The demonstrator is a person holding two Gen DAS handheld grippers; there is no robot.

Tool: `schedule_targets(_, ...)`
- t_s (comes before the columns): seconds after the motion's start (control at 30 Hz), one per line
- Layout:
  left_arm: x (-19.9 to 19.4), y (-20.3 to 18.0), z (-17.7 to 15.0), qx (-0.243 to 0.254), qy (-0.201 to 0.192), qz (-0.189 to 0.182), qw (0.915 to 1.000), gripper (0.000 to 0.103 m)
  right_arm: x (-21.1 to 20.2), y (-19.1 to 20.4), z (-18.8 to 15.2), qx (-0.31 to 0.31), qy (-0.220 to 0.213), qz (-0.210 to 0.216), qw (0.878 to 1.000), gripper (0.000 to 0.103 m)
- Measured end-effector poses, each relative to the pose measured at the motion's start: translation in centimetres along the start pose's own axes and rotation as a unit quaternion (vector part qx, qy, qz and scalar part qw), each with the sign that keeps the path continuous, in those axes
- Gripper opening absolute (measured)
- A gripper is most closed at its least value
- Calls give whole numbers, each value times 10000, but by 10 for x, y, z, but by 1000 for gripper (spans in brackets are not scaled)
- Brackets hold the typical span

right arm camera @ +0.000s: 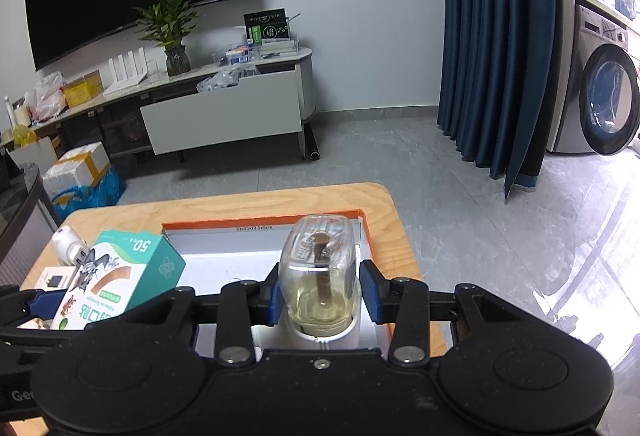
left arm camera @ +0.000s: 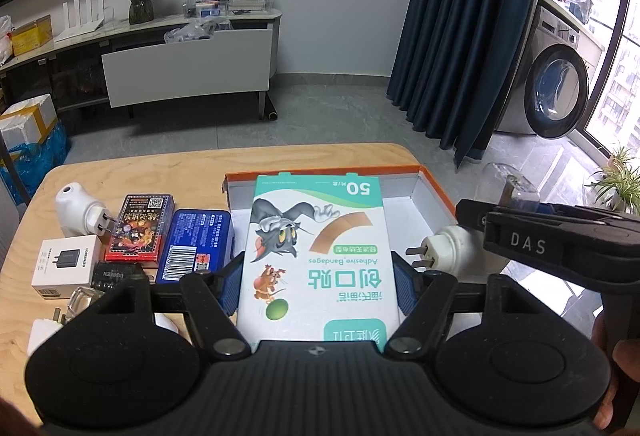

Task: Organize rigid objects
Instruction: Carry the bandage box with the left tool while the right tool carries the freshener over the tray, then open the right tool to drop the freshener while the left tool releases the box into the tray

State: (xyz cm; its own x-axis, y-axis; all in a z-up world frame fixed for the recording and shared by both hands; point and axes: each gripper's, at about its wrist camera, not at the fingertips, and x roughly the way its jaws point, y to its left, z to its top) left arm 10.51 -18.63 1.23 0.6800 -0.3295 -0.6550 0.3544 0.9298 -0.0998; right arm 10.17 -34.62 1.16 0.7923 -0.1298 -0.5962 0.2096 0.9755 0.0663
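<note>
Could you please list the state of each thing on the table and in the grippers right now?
Bandage box: held in left gripper, over the tray.
Plug-in vaporizer: clamped in right gripper, over the tray.
Orange tray: open, on the table.
Second vaporizer: lying on the table, prongs out.
Blue tin: lying closed.
Card box: lying closed.
White charger box: closed.

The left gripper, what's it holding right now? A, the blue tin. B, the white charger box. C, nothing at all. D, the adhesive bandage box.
D: the left gripper has its blue pads pressed on both sides of the adhesive bandage box, lifted in front of the orange-rimmed tray.
</note>
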Motion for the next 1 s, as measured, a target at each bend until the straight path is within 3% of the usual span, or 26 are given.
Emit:
schedule_targets(0.7,22,3,3,-83,146,-5,9999,72,69,11,17,-502,785,-236,9954,49)
schedule_targets(0.8,26,2,4,-76,166,-19,9998,72,70,7,24,-348,540,-175,9978,58)
schedule_targets(1.0,35,-6,7,-34,165,-63,9998,72,42,-12,32,39,-102,-230,9997,63)
